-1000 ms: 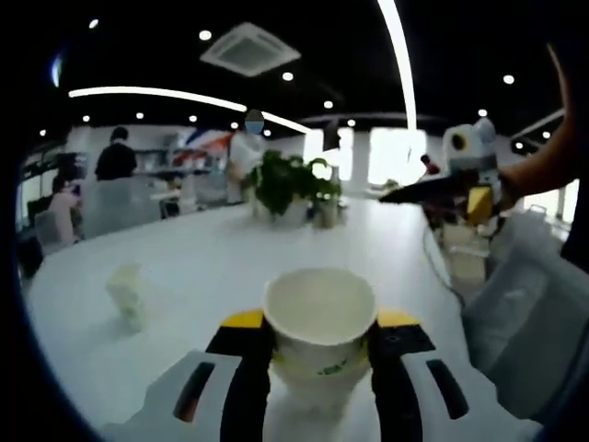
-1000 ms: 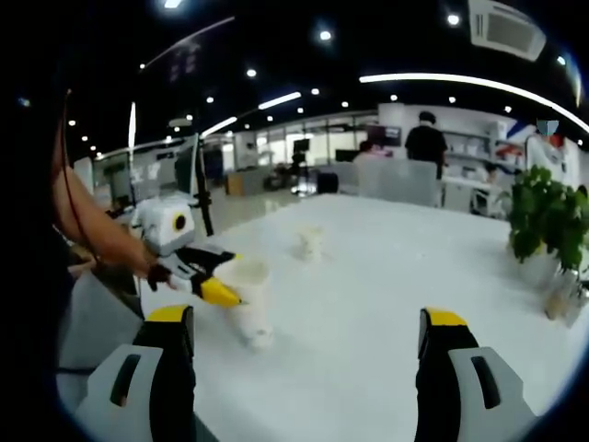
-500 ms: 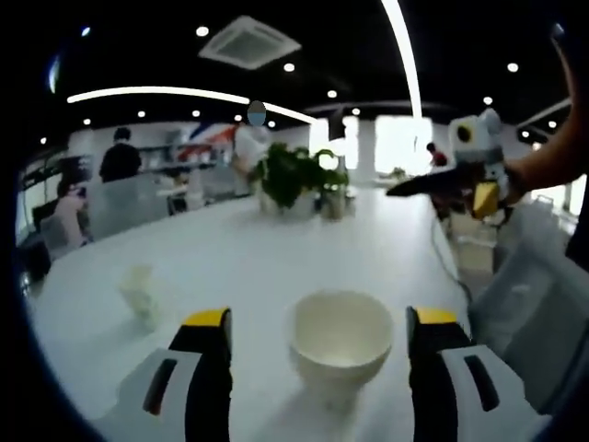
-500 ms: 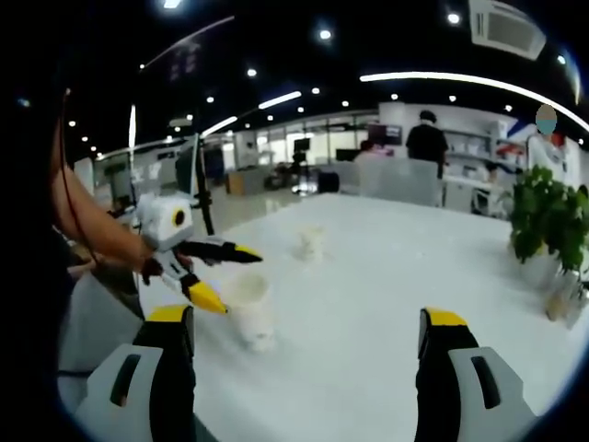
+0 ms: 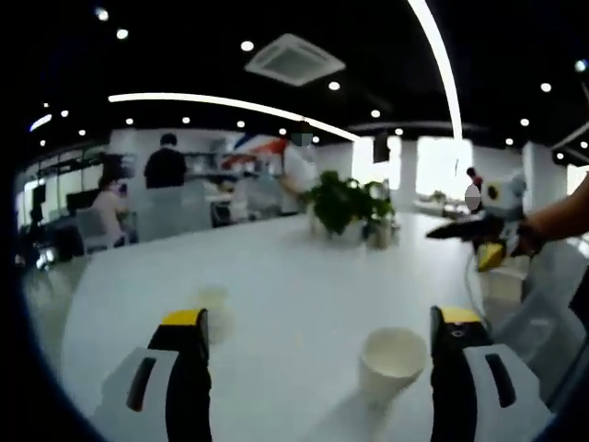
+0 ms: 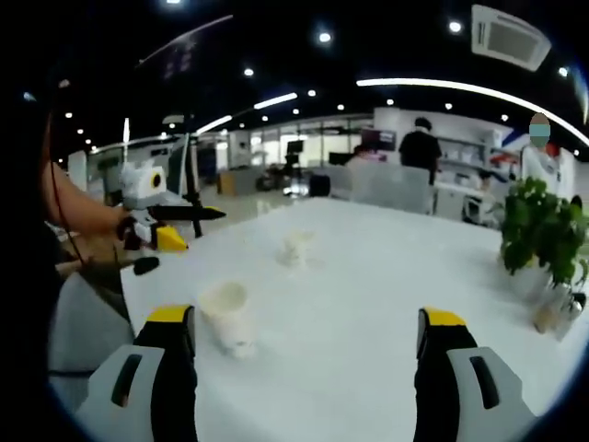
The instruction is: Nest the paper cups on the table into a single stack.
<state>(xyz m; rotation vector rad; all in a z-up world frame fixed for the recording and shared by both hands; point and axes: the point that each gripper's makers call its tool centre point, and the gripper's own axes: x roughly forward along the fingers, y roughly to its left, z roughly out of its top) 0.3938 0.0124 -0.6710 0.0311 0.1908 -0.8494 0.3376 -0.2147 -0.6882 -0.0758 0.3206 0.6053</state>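
A: Two cups on the table (image 5: pixel 304 276), both loose. Near cup (image 5: pixel 391 361) stands upright just inside the left gripper (image 5: pixel 317 368)'s right jaw, not touching it. A second ago those jaws were clamped on it; half a second ago they had opened around it. Now they are spread wide, holding nothing, and backed off.

B: So it has been put down, not nested?

A: My reading, yes: released upright, mouth up, ready to receive or be picked again. The far cup (image 5: pixel 212 304) sits well apart, beyond the left jaw; blurred, so I cannot tell its state.

B: The other hand?

A: Right gripper (image 6: pixel 304 368) wide open and empty, hovering over the table. From its view the near cup (image 6: pixel 226 315) is by its left jaw, the far cup (image 6: pixel 294 249) beyond it.

B: Anything in the way?

A: Nothing between the cups. Potted plant (image 5: pixel 345 204) at the far side, people behind; well off the working area.
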